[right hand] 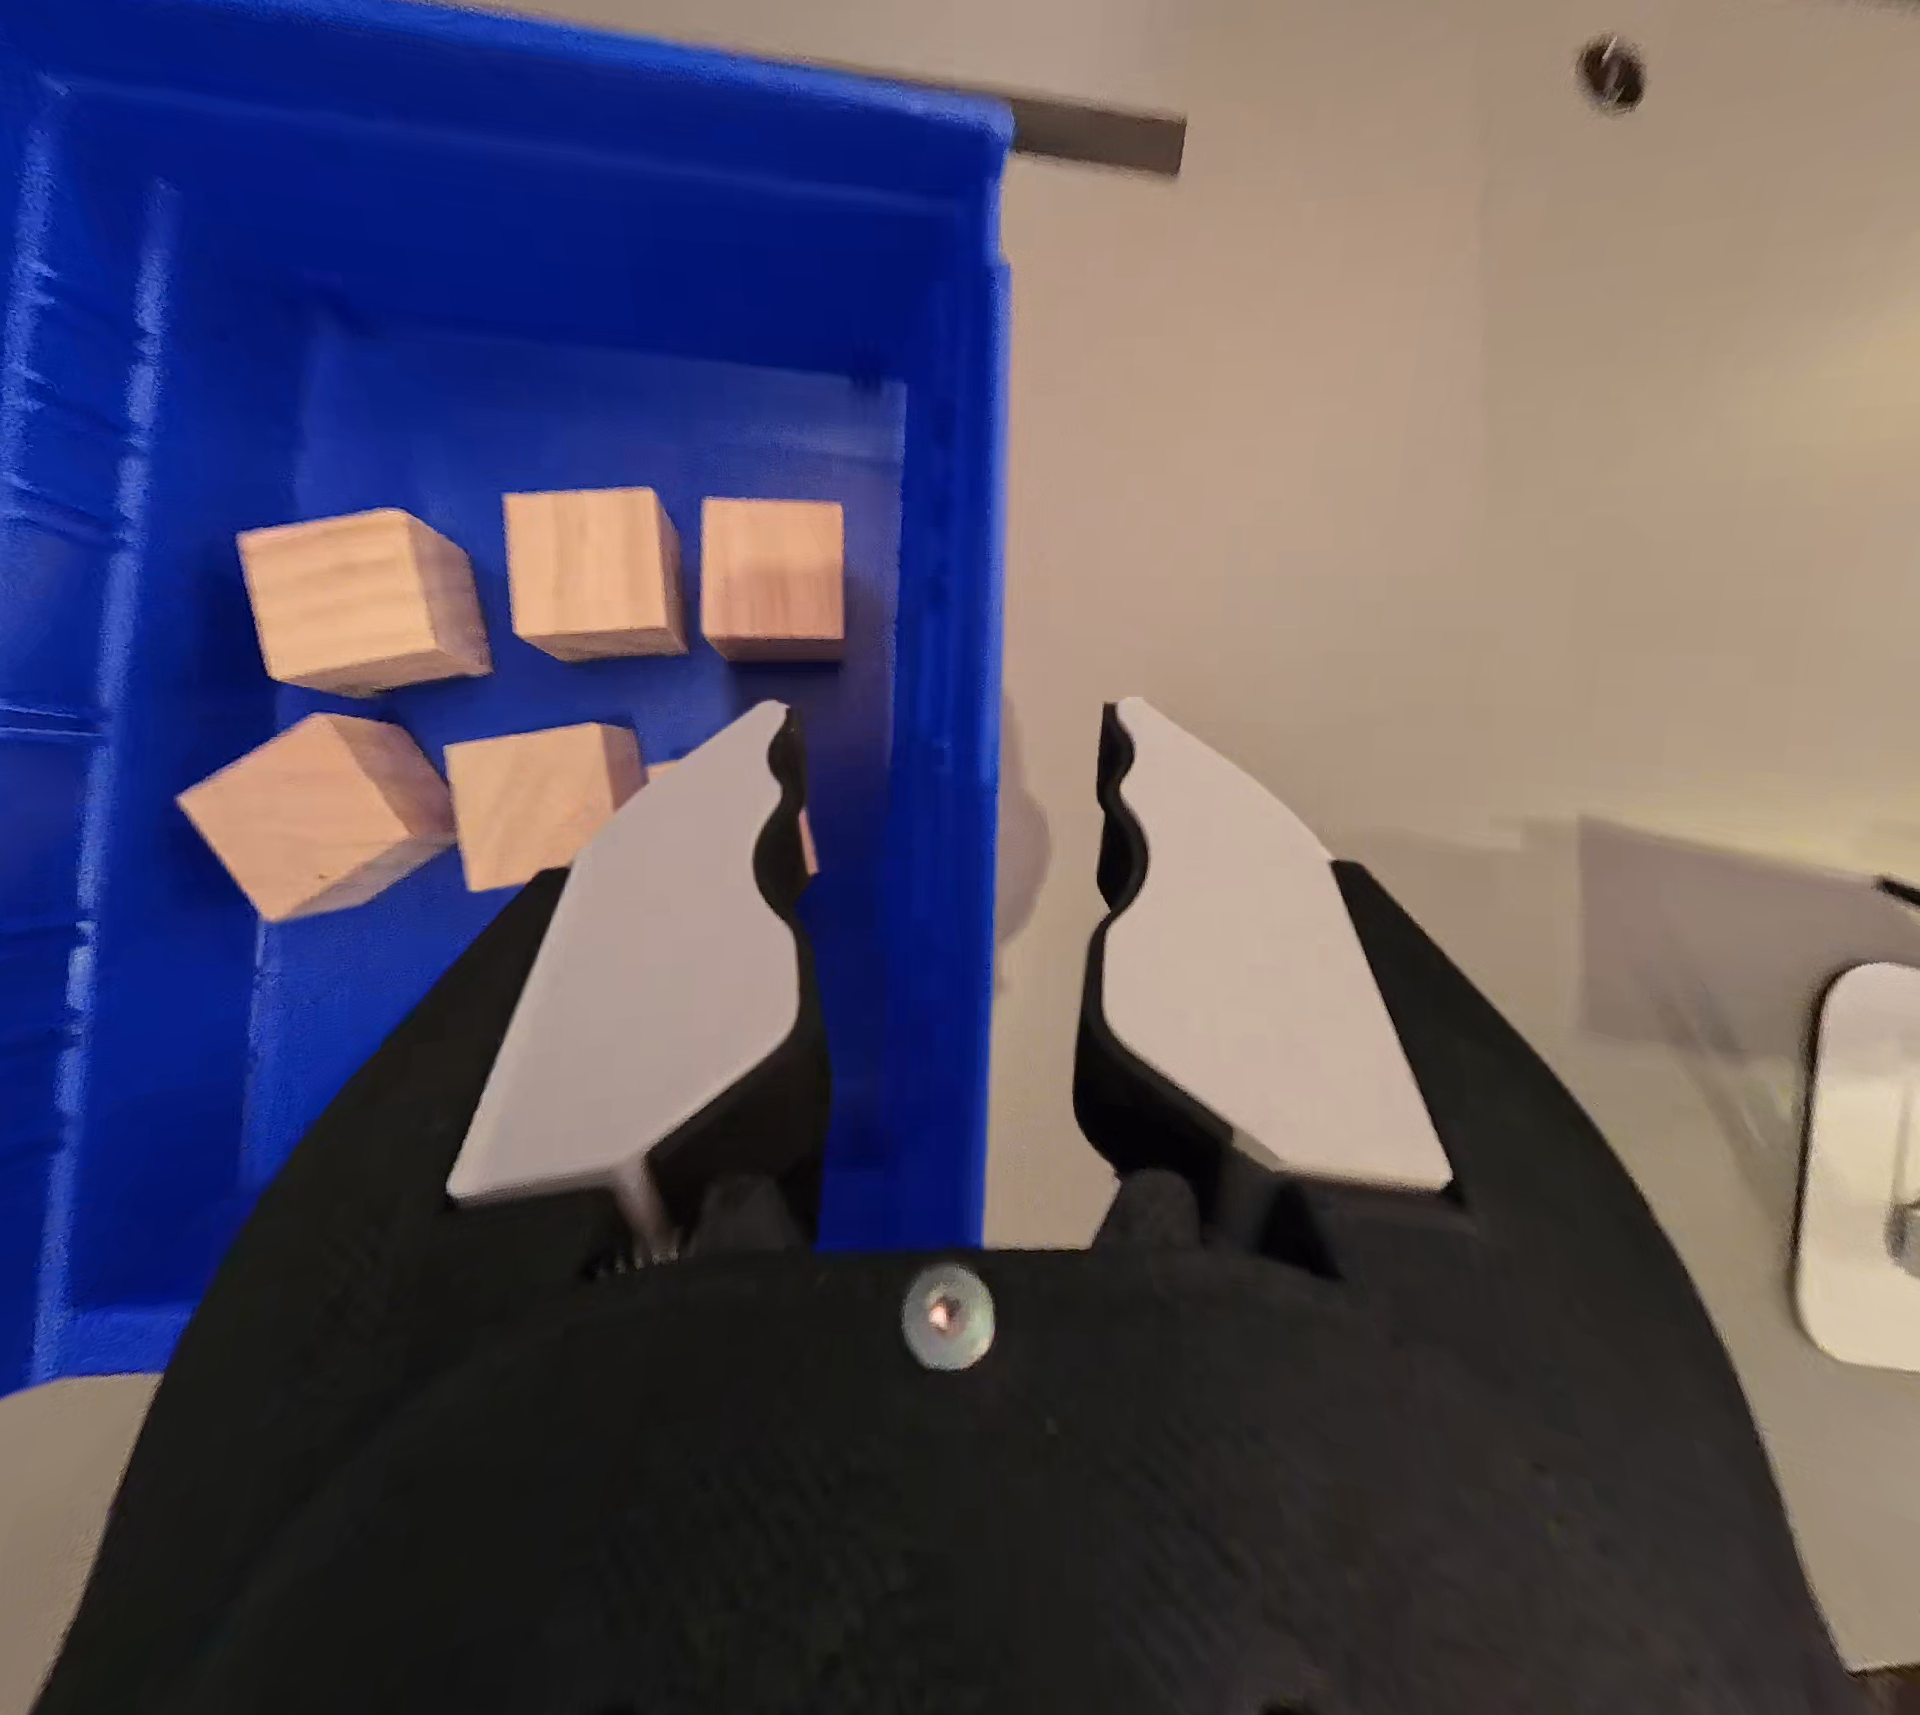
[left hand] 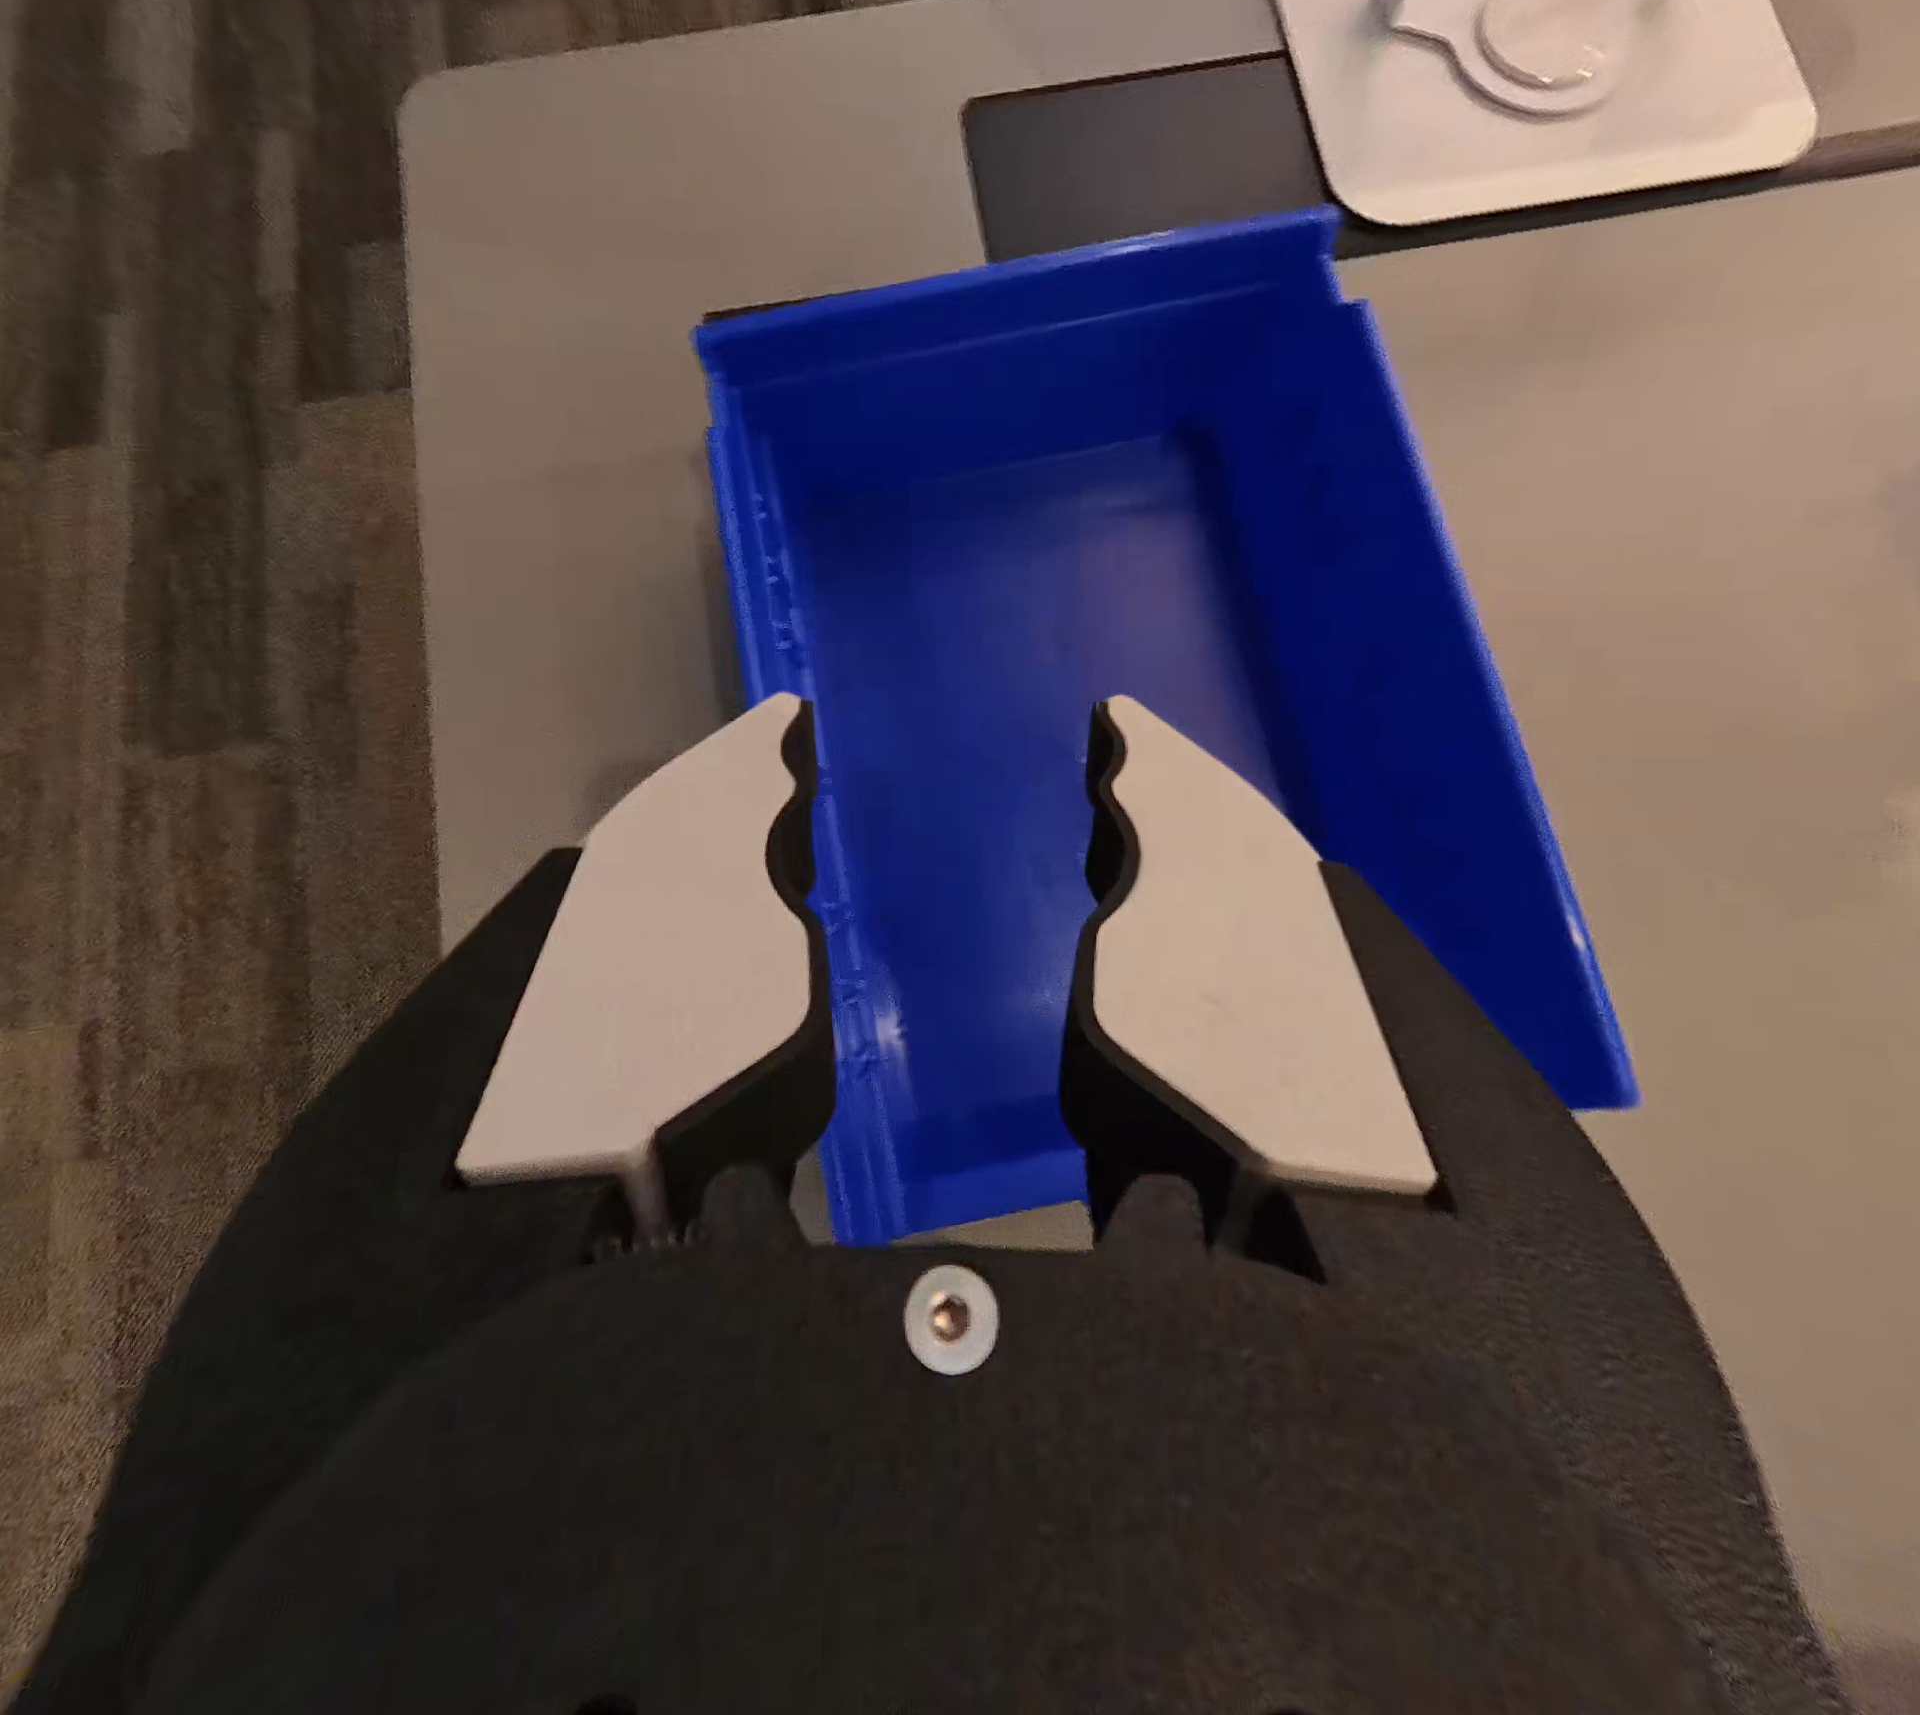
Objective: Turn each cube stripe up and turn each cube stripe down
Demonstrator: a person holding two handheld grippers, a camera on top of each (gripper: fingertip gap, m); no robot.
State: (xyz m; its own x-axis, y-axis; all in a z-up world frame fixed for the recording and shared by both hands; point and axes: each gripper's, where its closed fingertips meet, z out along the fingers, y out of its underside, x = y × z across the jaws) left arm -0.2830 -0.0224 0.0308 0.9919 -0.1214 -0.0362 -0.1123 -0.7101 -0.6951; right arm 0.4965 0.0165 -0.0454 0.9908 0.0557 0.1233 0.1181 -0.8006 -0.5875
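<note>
In the right wrist view several plain wooden cubes lie on the floor of a blue bin (right hand: 940, 522), among them one at the back left (right hand: 358, 595), one in the middle (right hand: 592, 569) and one at the back right (right hand: 774, 574). No stripe shows on their visible faces. My right gripper (right hand: 945, 709) is open and empty above the bin's right wall; its left finger (right hand: 675, 917) hides part of a cube. In the left wrist view my left gripper (left hand: 951, 709) is open and empty above a blue bin (left hand: 1382, 626). No cubes show on this bin's visible floor.
The bin stands on a grey table (left hand: 582, 231), with carpeted floor (left hand: 208, 418) beyond its left edge. A black mat (left hand: 1122, 169) and a white stand base (left hand: 1538, 76) lie behind the bin. A white object (right hand: 1860, 1166) sits at the right.
</note>
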